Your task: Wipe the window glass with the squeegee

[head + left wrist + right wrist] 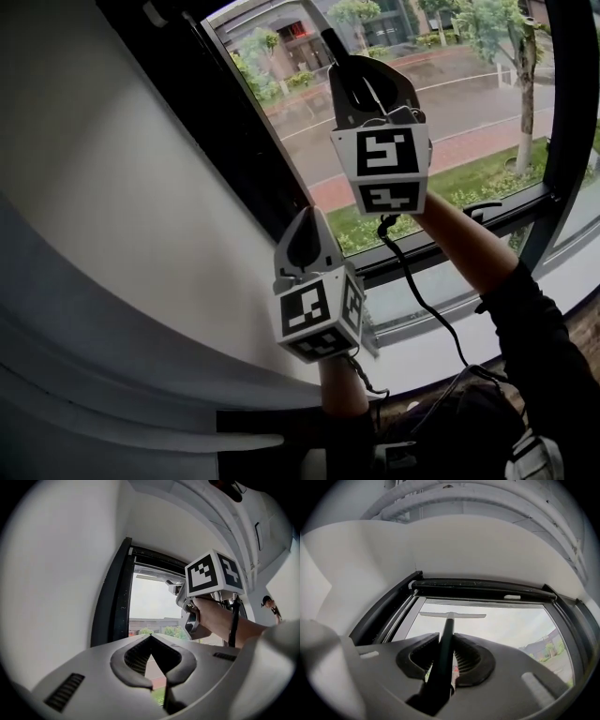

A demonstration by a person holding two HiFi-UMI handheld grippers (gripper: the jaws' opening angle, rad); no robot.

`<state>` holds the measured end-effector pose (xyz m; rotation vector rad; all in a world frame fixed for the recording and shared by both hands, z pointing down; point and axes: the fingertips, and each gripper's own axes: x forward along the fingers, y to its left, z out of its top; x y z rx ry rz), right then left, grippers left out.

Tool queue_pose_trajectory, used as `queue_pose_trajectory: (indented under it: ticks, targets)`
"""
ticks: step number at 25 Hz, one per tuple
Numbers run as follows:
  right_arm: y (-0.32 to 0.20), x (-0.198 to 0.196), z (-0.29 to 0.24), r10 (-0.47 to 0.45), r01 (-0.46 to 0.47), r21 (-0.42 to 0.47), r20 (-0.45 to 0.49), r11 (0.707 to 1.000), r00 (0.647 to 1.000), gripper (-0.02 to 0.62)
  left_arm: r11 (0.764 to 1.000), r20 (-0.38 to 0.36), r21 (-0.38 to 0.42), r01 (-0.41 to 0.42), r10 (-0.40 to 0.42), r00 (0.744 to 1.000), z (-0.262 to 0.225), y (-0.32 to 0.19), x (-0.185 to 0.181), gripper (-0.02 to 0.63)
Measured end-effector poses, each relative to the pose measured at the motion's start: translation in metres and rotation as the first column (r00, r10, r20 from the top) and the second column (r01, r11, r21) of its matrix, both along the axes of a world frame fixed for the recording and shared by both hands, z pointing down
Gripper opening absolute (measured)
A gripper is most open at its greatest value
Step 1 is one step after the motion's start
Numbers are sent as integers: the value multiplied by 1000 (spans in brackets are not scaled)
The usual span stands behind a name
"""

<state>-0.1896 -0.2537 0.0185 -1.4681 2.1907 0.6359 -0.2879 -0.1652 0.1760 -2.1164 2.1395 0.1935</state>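
Observation:
The squeegee has a dark handle (445,651) and a pale blade (452,615) that lies level against the window glass (511,625), just under the top of the black frame (483,587). My right gripper (446,637) is shut on the handle. In the head view that gripper (361,80) is raised high before the pane, and the handle (330,39) runs up out of the picture. My left gripper (306,232) hangs lower and to the left, near the dark side frame, shut with nothing in it. Its tips (150,637) meet in the left gripper view.
A white wall (122,187) borders the window on the left, next to the black side frame (239,141). The lower frame bar and sill (441,246) run under the arms. A black cable (422,300) hangs from the right gripper. Outside are grass, a road and trees.

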Motion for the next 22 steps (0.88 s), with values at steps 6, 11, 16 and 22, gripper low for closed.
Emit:
queue_pose_trajectory:
  ticks: [6, 11, 16, 22]
  targets:
    - [4, 1, 8, -15, 15, -14, -19, 1000, 1000, 95, 1000, -1, -19, -2, 2, 1000, 6, 0, 4, 2]
    - [5, 1, 17, -5, 5, -19, -31, 1000, 1000, 95, 999, -10, -38, 7, -8, 1000, 11, -1, 2, 2]
    - [6, 0, 24, -4, 3, -28, -34, 1000, 999, 95, 998, -23, -59, 16, -18, 1000, 19, 2, -2, 2]
    - [11, 1, 32, -13, 10, -52, -42, 999, 999, 95, 997, -38, -77, 23, -26, 999, 28, 10, -1, 2]
